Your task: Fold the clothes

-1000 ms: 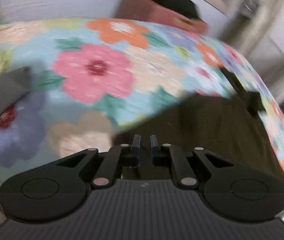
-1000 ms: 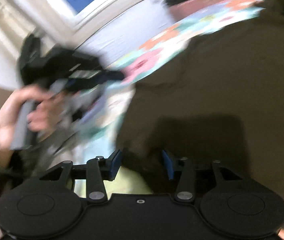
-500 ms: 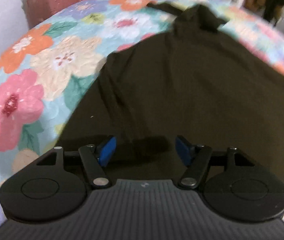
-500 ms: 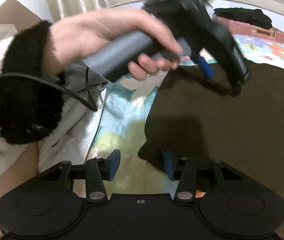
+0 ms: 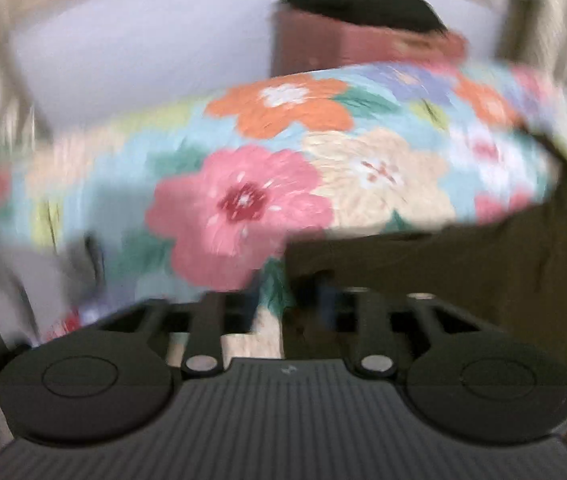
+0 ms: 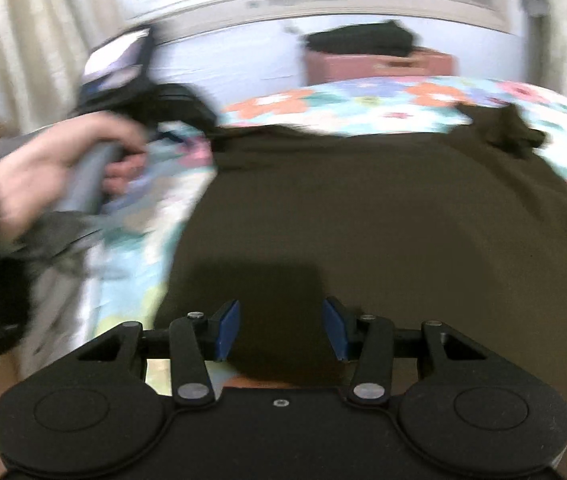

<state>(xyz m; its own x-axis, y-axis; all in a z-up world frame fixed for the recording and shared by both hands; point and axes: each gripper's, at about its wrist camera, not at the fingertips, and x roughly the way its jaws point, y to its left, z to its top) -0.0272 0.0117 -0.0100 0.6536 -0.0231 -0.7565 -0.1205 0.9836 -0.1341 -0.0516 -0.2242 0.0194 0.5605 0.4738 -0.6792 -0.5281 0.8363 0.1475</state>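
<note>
A dark olive-brown garment lies spread flat on a floral bedspread. My right gripper is open, its blue pads straddling the garment's near edge just above the cloth. My left gripper is blurred in its own view; its jaws stand apart at the garment's left corner. In the right wrist view the left gripper, held in a hand, sits at the garment's far left corner.
A pink box with dark folded clothes on top stands against the white wall beyond the bed. Curtains hang at both sides under a window. A grey cloth lies at the bed's left.
The left gripper has swung from over the garment's middle to its left corner. The right gripper has stayed open at the near edge and now faces the wall.
</note>
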